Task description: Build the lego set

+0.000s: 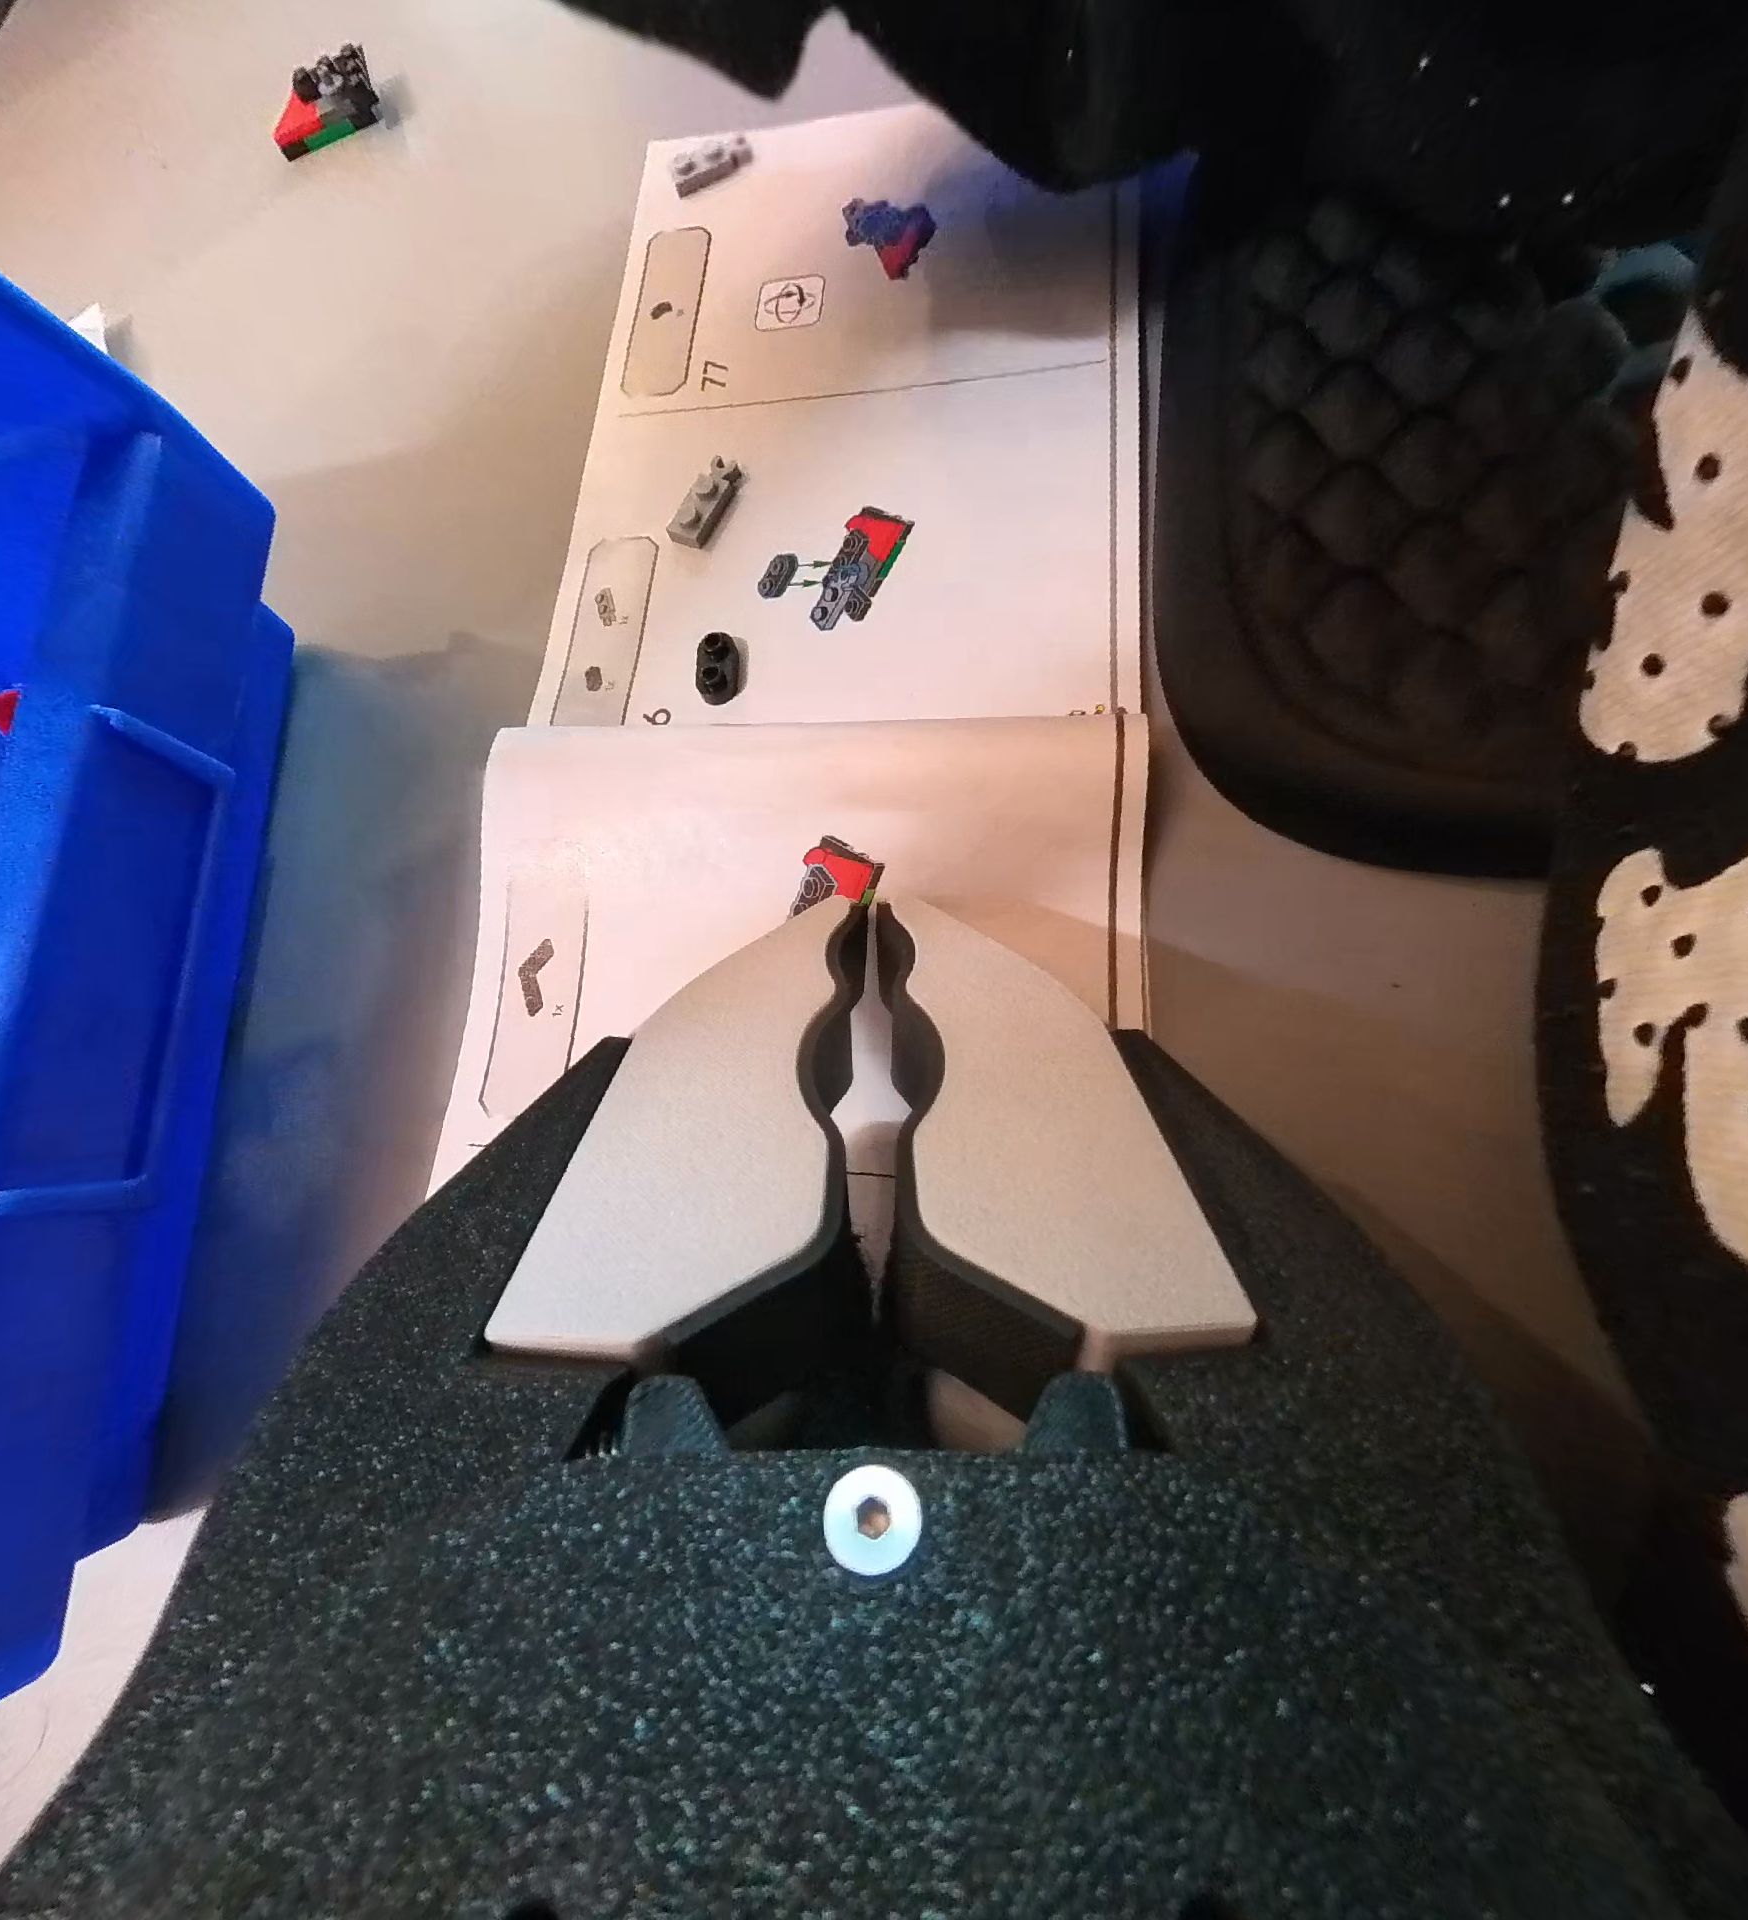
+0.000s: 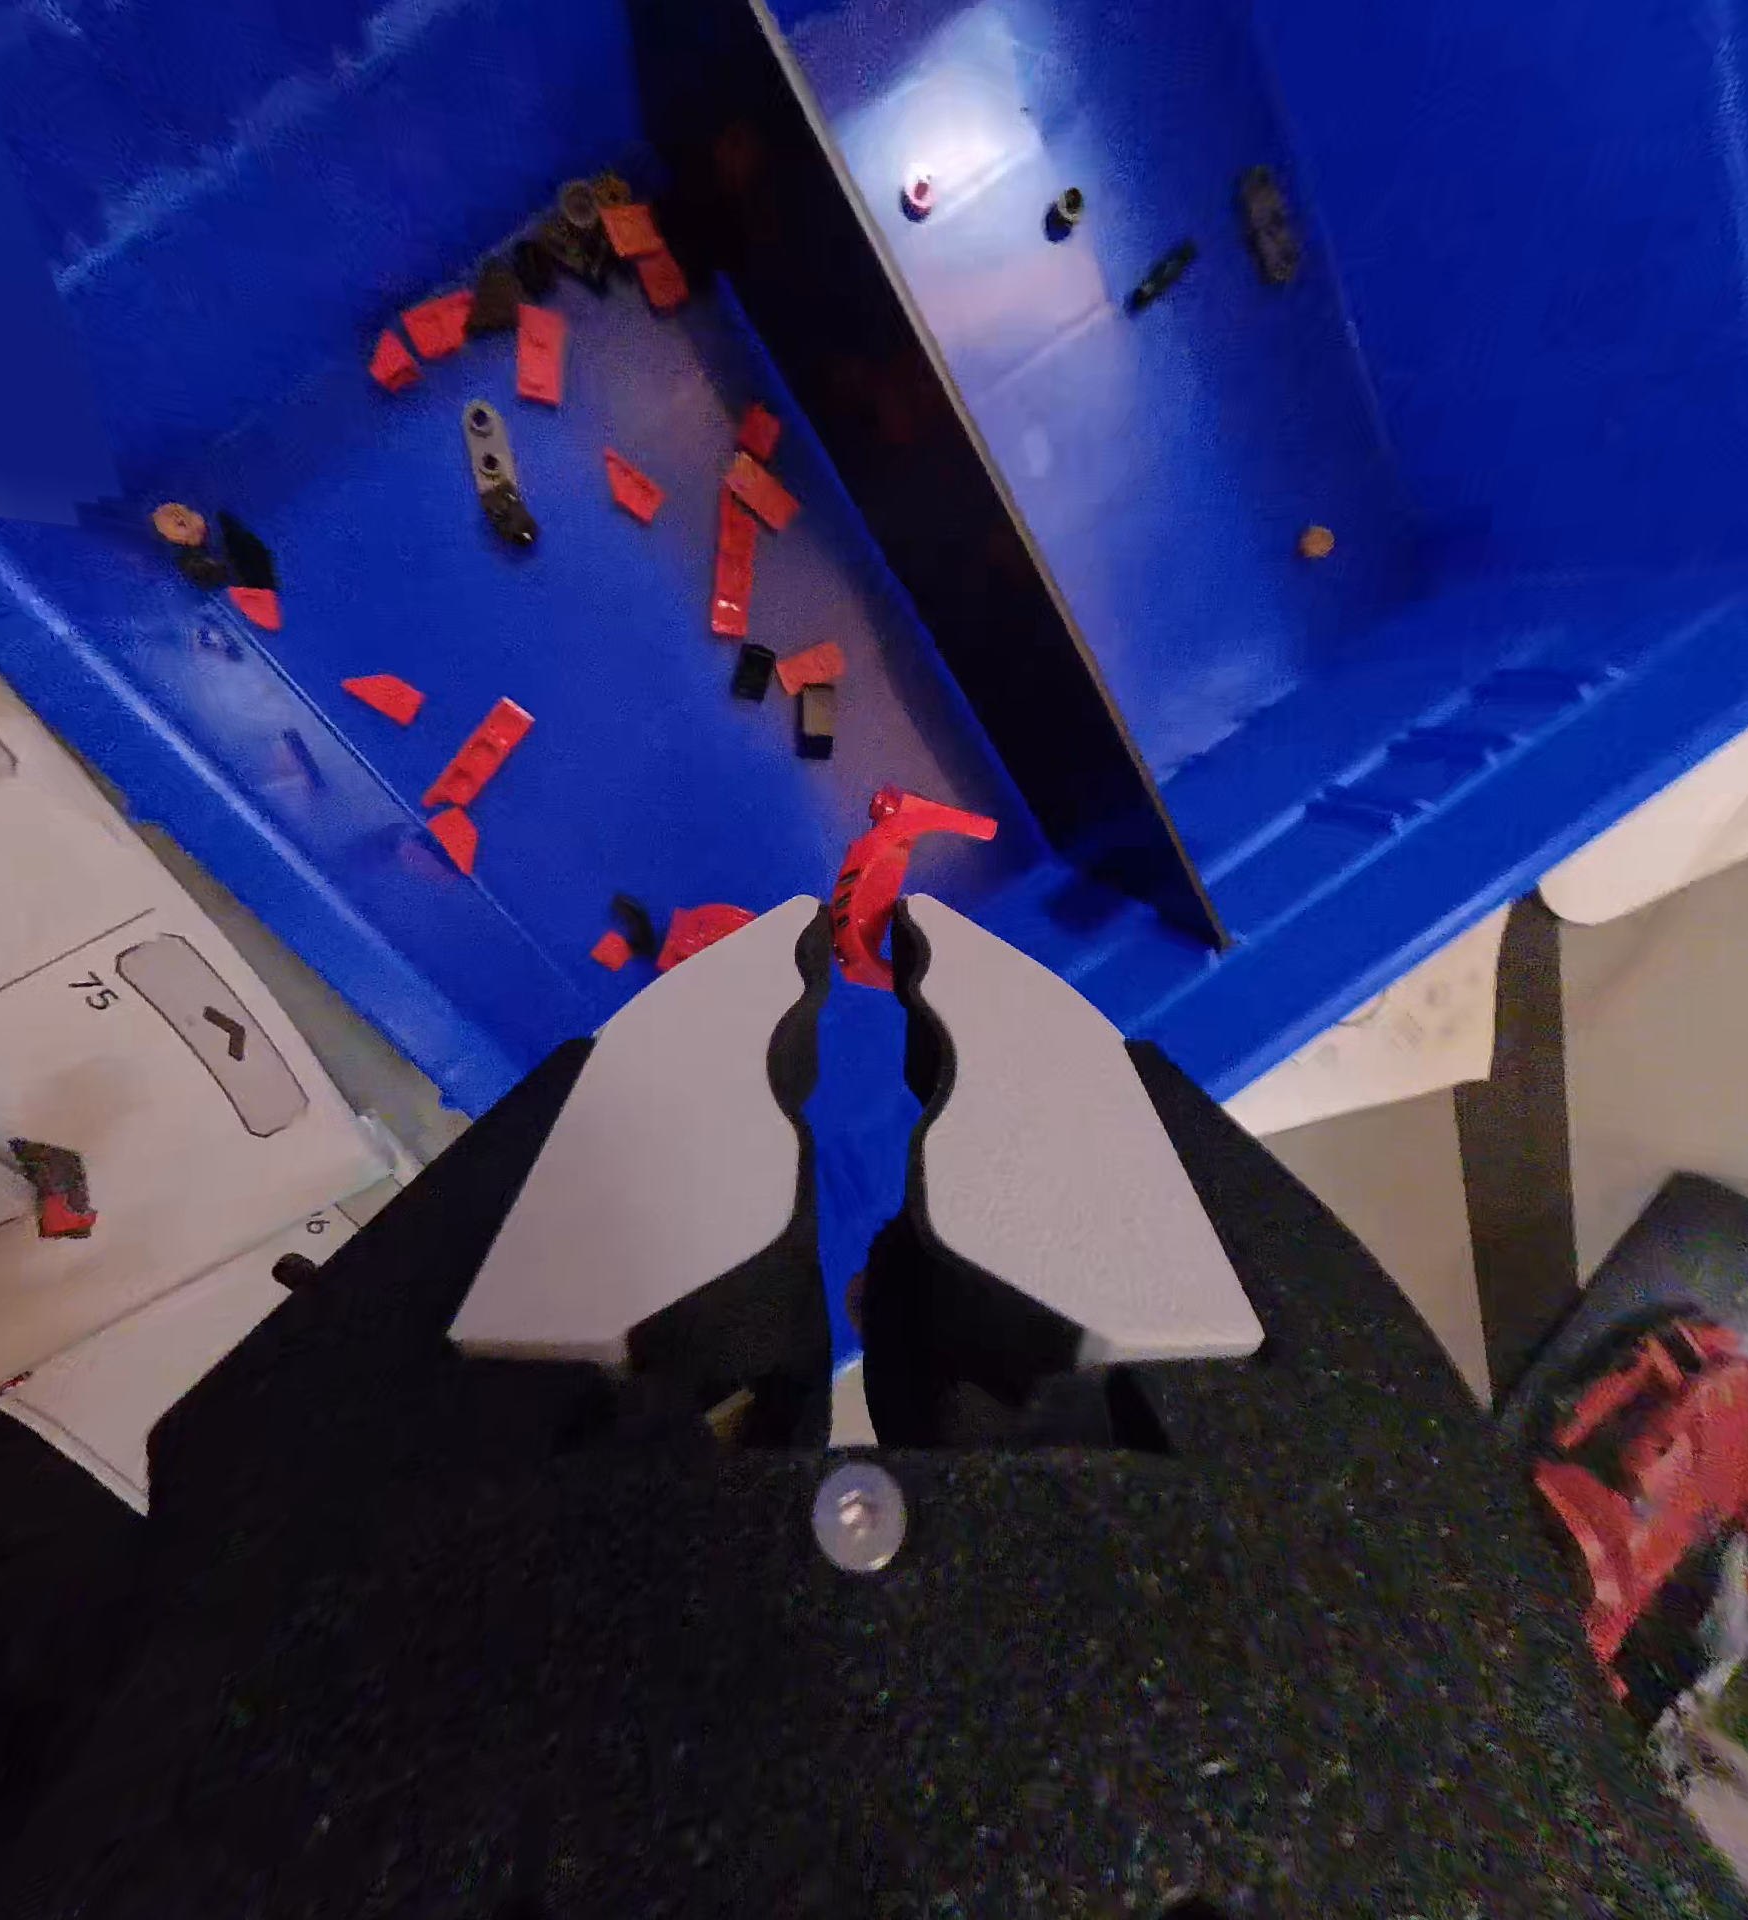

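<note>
My left gripper (image 1: 870,914) is shut and empty, hovering over the open instruction booklet (image 1: 953,457). On the booklet lie a grey hinge plate (image 1: 709,504), a small black round plate (image 1: 717,665) and another grey piece (image 1: 709,166). A small red, green and black sub-assembly (image 1: 330,104) sits on the table at the far left. My right gripper (image 2: 862,920) is shut on a curved red piece (image 2: 875,888), held above the blue bin (image 2: 1472,748). Several loose red and black pieces (image 2: 735,561) lie in the bin's left compartment.
A black divider (image 2: 953,499) splits the bin; its right compartment holds a few small pieces (image 2: 1265,223). The bin's outer wall (image 1: 70,831) stands left of the booklet. A black and white patterned object (image 1: 1701,935) lies to the right. The set's box (image 2: 1701,1455) is at the lower right.
</note>
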Motion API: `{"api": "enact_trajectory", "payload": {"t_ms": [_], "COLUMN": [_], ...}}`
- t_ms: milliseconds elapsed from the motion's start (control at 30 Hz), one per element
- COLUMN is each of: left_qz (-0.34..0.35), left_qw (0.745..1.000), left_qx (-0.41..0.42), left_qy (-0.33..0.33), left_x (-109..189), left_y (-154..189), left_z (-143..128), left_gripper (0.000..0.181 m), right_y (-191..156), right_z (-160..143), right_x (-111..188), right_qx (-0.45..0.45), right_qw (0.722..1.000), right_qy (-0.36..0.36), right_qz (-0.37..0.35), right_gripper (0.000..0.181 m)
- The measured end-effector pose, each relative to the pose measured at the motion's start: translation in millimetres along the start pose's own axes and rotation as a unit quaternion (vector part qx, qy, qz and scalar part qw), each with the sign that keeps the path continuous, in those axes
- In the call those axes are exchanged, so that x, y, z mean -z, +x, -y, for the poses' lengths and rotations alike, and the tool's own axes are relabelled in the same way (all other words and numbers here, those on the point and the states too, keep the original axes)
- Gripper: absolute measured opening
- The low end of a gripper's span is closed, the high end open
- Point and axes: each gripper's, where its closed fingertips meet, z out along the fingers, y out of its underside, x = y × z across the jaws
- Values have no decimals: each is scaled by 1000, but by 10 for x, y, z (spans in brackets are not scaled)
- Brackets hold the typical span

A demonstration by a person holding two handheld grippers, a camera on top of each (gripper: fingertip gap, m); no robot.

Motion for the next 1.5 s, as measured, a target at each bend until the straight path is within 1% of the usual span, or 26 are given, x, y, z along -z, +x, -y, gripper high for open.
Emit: {"api": "enact_trajectory", "payload": {"t_ms": [67,133,267,467,533,767,833,900,933,1000,1033,1100,1200,1233,1300,1433,1500], "left_qz": [0,1,1,1,1,1,1,0,0,2,3,4,8,8,8,8,8], "left_qw": [1000,1000,1000,1000,1000,1000,1000,1000,1000,1000,1000,1000,1000,1000,1000,1000,1000], "left_qx": [0,-1,-1,0,0,-1,0,1,1,0,-1,-3,-6,-7,-7,-7,-7], "left_qy": [0,0,-1,-1,-1,-1,-1,-1,-1,-1,-1,-1,-1,-1,-1,0,1], "left_x": [1,2,-1,2,8,8,5,8,3,1,-1,-4,-4,-4,-7,-10,-13], "left_y": [-5,-2,-3,-14,-8,-9,0,2,1,-4,-4,-7,-5,-5,-6,-8,-1], "left_z": [2,5,0,3,11,6,4,10,9,9,10,9,15,16,24,35,24], "left_gripper": [1,1,1,1,1,1,1,1,1,1,1,1,1,1,1,1,1], "right_y": [43,20,34,47,-14,-357,-361,-298,-301,-402,-471,-616,-646,-674,-701,-693,-706], "right_z": [-45,-49,-76,-48,3,294,366,518,623,810,871,931,992,1003,996,1003,978], "right_x": [54,59,32,66,73,154,181,172,146,18,-93,-341,-589,-625,-689,-734,-801], "right_qx": [-5,-4,0,-7,-3,13,11,8,6,10,9,11,20,28,35,59,96], "right_qw": [1000,1000,1000,1000,1000,988,984,979,973,962,959,959,963,961,961,961,963], "right_qy": [-5,-3,-13,5,23,122,145,187,215,255,260,237,214,211,199,209,210], "right_qz": [-16,-14,-27,-30,-14,95,100,80,79,101,116,153,166,178,191,171,139], "right_gripper": [11,12,27,31,31,33,32,32,31,41,46,55,68,65,64,70,74]}}
